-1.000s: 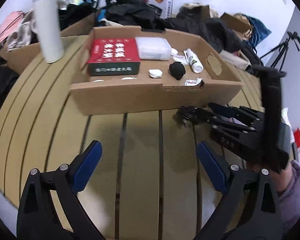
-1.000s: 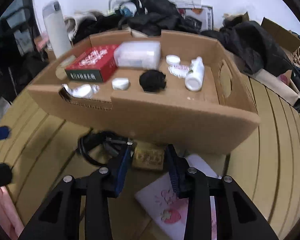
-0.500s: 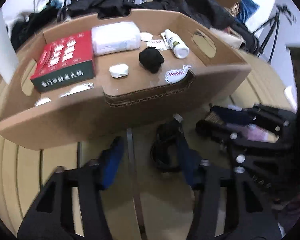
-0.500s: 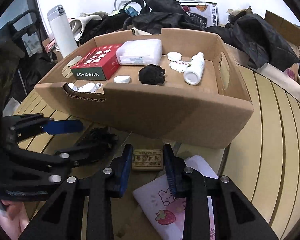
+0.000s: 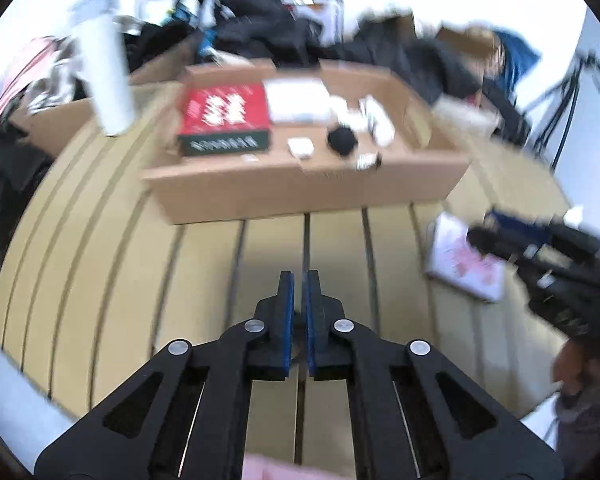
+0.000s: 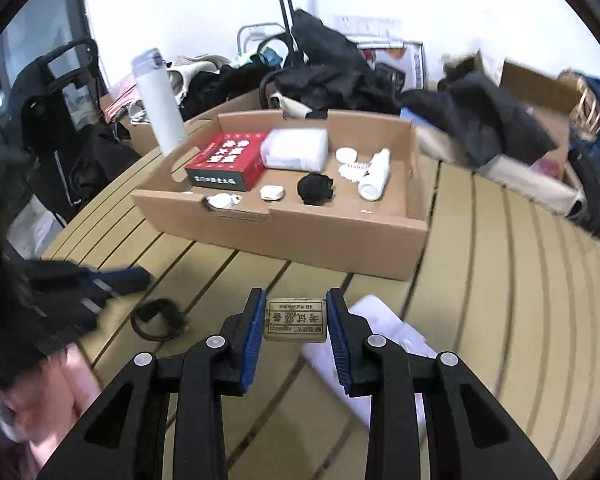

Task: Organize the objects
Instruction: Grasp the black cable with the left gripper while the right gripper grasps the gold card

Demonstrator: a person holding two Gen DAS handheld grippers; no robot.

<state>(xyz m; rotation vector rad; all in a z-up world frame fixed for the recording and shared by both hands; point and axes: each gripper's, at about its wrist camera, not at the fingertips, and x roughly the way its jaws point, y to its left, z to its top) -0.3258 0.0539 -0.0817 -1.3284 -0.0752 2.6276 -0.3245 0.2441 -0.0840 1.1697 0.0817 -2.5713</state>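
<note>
My right gripper (image 6: 296, 312) is shut on a small tan box with printed characters (image 6: 296, 319), held above the slatted table. A white card with a strawberry print (image 6: 384, 332) lies under it, also seen in the left wrist view (image 5: 466, 262). My left gripper (image 5: 299, 280) is shut, with nothing visible between its blue pads, over the table. In the right wrist view it appears blurred at far left (image 6: 112, 278), just above a black coiled cable (image 6: 156, 318) on the table. The open cardboard box (image 6: 292, 240) holds a red box (image 6: 228, 158), a white packet, a black ball and a white bottle.
A white thermos (image 6: 160, 100) stands left of the cardboard box. Black clothes and bags (image 6: 332, 76) pile up behind it, with more cartons at the back right. The slatted wooden table (image 6: 500, 280) stretches to the right.
My left gripper closed and pulled back from the black cable, which still lies on the table. My right gripper rose with the tan box off the table.
</note>
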